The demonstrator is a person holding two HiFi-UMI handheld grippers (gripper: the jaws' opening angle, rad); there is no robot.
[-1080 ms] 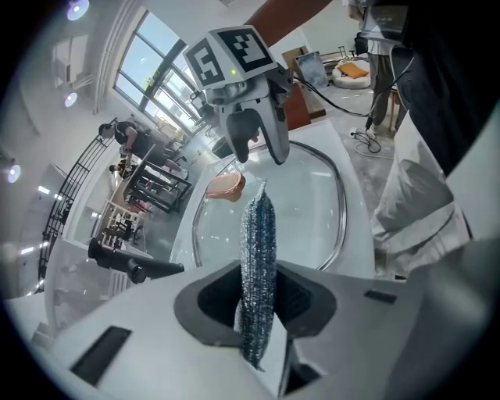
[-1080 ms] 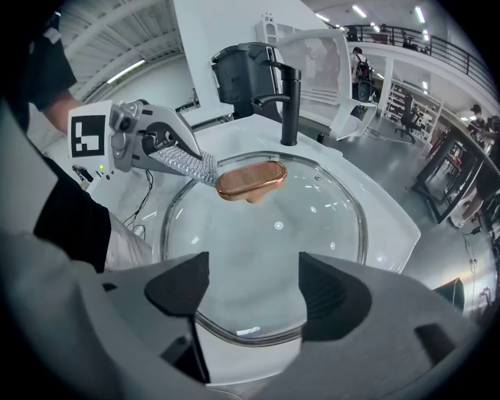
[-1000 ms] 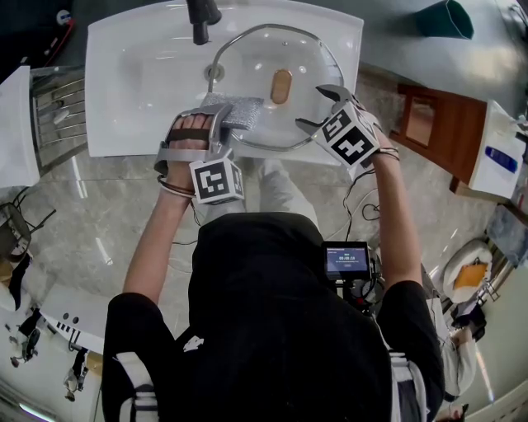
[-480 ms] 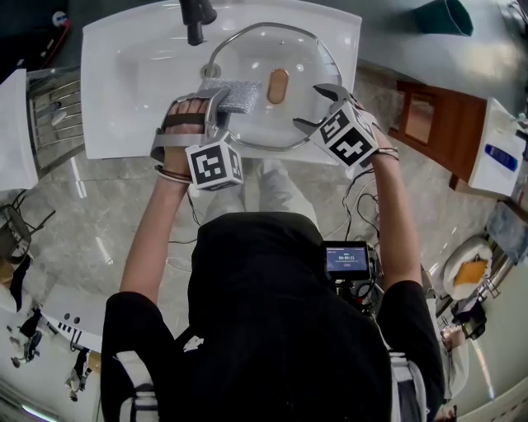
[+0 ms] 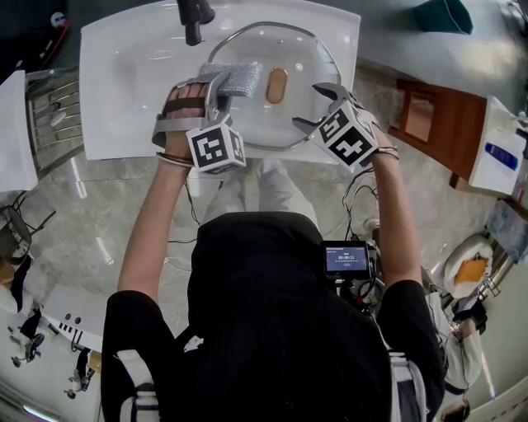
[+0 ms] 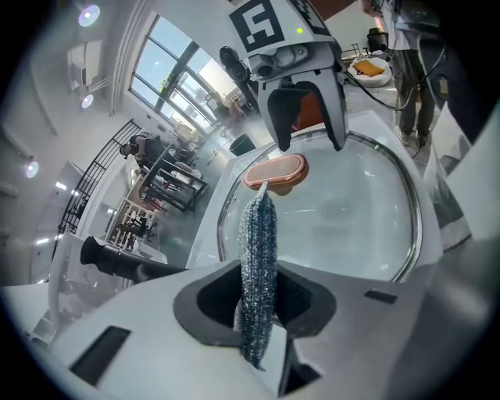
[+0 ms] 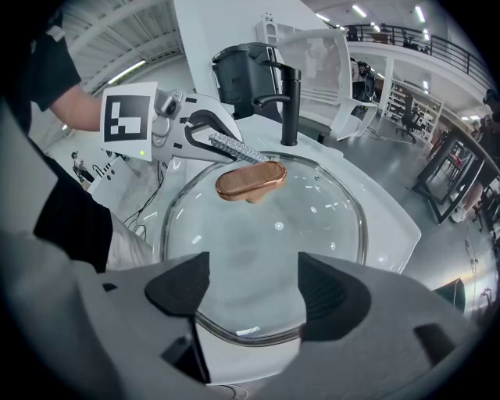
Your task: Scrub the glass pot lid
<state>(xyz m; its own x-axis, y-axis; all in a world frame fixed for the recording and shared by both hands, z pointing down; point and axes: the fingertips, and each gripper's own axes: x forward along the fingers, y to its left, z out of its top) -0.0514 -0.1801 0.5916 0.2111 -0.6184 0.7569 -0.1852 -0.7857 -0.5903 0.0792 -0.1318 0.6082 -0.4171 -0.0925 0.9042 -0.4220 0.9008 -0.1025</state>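
The glass pot lid [image 5: 285, 124] lies in the white sink [image 5: 124, 82], its copper-coloured handle [image 5: 277, 85] facing up. My left gripper [image 5: 216, 82] is shut on a silver scrub pad [image 5: 237, 77], which rests on the glass just left of the handle. In the left gripper view the pad [image 6: 258, 242] stands edge-on between the jaws, its tip near the handle [image 6: 275, 172]. My right gripper [image 5: 315, 105] is open at the lid's right rim. The right gripper view shows that rim [image 7: 234, 332] between the spread jaws.
A black faucet [image 5: 195, 18] stands at the sink's far edge, close to the pad. A metal rack [image 5: 58, 107] is to the left, a wooden stool [image 5: 433, 124] to the right, and a green bin [image 5: 445, 18] at the far right. The floor below is marble.
My left gripper has slid the scrub pad across the lid away from me, toward the faucet. The right gripper and the lid have stayed in place.
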